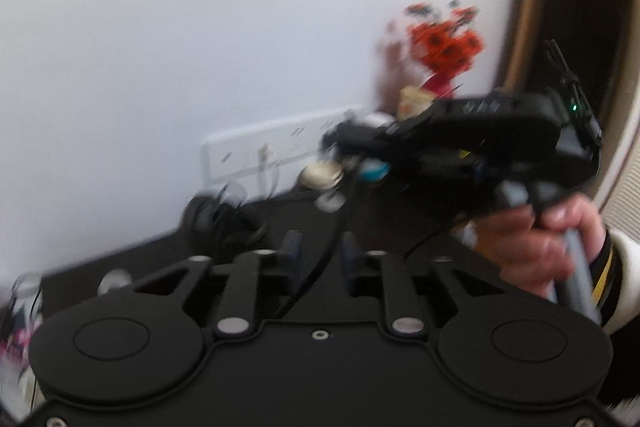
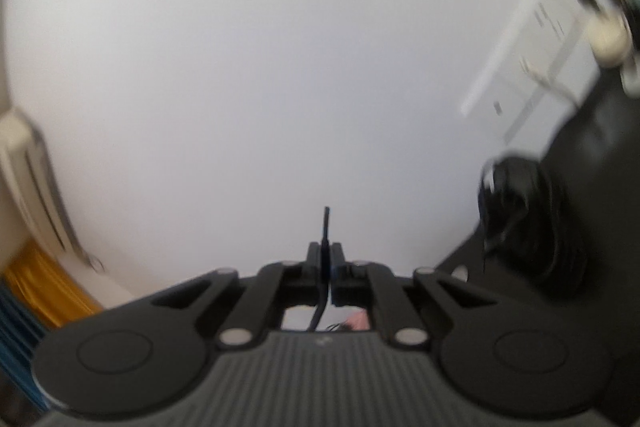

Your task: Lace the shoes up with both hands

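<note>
No shoe shows in either view. In the left wrist view a thin black lace (image 1: pixel 320 259) rises between the two fingers of my left gripper (image 1: pixel 322 249), which stand apart without pressing on it. The lace runs up towards my right gripper (image 1: pixel 344 139), which a hand (image 1: pixel 536 247) holds sideways at the right. In the right wrist view my right gripper (image 2: pixel 326 261) is shut on the black lace (image 2: pixel 326 227). The lace's stiff tip sticks out past the fingertips against the white wall. Both views are blurred.
A black tabletop (image 1: pixel 120 267) meets a white wall with a socket panel (image 1: pixel 280 143). A coil of black cable (image 1: pixel 216 223) lies near it, along with small jars (image 1: pixel 320 175). Red flowers (image 1: pixel 444 43) and a dark doorway (image 1: pixel 580 39) stand at the right, and a clear bottle (image 1: pixel 24 291) at the left.
</note>
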